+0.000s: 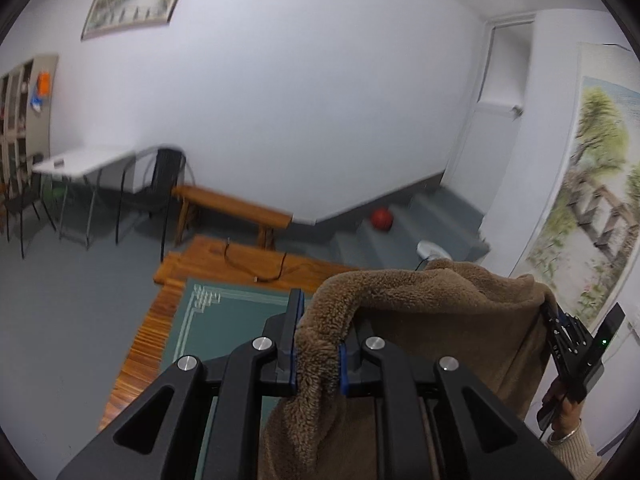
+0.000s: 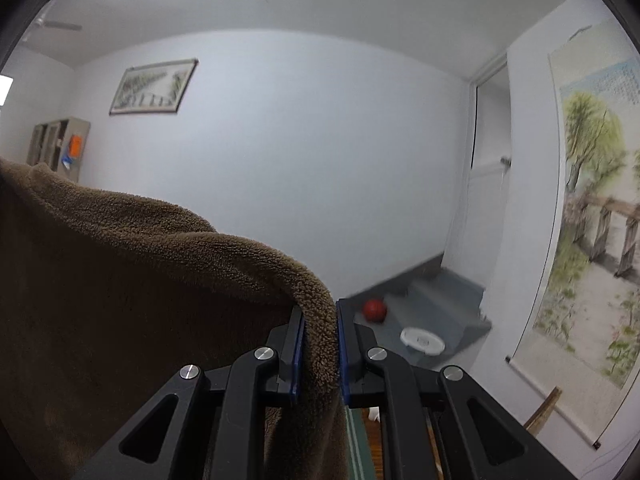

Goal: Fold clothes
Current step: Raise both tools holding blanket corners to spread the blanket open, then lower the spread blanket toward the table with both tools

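Two hand-held grippers carrying one brown fleece garment (image 1: 420,320) in the air, seen from both wrist cameras. In the left wrist view the left gripper (image 1: 318,354), at the lower centre of the frame, has its jaws pressed together on a bunched edge of the fleece, which fills the lower right of the frame and runs across to the right gripper (image 1: 554,320) at the right edge, where a hand (image 1: 560,408) and a pale sleeve cuff grip its handle. In the right wrist view the right gripper (image 2: 320,344), at the lower centre, is likewise clamped on a fold of the same fleece (image 2: 140,280), which spreads away to fill the lower left of that frame. The cloth hangs as a sheet between the two grip points, its top edge sagging a little; its lower part is out of sight. Below and beyond it, at the lower left of the left view, lie a green rug (image 1: 224,320) and a strip of wooden boards (image 1: 140,352); whether the hem touches them cannot be told. Further back are a wooden bench (image 1: 232,206), a red ball (image 1: 381,219) on grey steps, and a painted scroll (image 2: 592,220) at the right. The step in hand appears to be the carrying or spreading of the garment, with no fold yet visible. The next move probably calls for keeping both grips firm, drawing the top edge taut and level, and lowering the cloth flat onto the rug so that it lies smooth for the first fold.
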`<state>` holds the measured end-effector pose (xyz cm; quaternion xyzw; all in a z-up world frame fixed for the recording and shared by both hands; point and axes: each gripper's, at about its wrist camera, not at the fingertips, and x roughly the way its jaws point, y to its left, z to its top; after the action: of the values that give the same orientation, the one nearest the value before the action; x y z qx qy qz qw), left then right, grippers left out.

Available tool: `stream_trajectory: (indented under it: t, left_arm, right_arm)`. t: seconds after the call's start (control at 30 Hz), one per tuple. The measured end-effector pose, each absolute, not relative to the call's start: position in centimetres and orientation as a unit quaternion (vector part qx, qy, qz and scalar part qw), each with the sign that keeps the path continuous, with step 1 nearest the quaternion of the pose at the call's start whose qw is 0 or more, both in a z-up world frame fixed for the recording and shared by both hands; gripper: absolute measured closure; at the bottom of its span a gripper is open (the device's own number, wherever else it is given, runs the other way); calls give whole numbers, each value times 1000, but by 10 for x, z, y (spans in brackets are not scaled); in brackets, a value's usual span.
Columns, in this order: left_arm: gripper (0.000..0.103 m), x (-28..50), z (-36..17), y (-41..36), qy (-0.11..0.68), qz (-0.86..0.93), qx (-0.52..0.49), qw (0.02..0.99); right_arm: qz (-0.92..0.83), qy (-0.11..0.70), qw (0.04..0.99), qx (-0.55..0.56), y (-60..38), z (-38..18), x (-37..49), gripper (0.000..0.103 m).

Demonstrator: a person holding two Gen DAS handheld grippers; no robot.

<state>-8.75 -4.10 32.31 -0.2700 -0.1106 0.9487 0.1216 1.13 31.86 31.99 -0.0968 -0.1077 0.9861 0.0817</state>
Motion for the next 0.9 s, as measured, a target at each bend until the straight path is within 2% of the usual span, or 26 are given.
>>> stream_trajectory:
  t: [0.33, 0.6, 0.67, 0.7, 0.73, 0.8, 0.9]
  left_arm:
    - [86, -275, 159, -23, -93, 886, -446, 88]
    - [86, -327, 69, -14, -80, 845, -523, 73]
    - [83, -334, 51, -10, -62, 836, -542, 61]
    - [75, -339, 44, -9, -57, 832, -550, 52]
    - [60, -343, 37, -9, -51, 827, -558, 43]
    - [42, -346, 30, -11, -48, 824, -564, 29]
    - [36, -351, 25, -11, -45, 825, -564, 20]
  right_arm:
    - [952, -129, 99, -260, 323, 192, -137, 90]
    - [916, -119, 122, -362, 350, 111, -218, 90]
    - [911, -119, 120, -377, 354, 101, -230, 90]
    - [908, -117, 113, -386, 356, 95, -235, 90]
    - [907, -112, 104, -392, 358, 96, -236, 90]
    - [905, -101, 84, -405, 355, 91, -240, 89]
    - [902, -77, 41, -423, 339, 92, -247, 89]
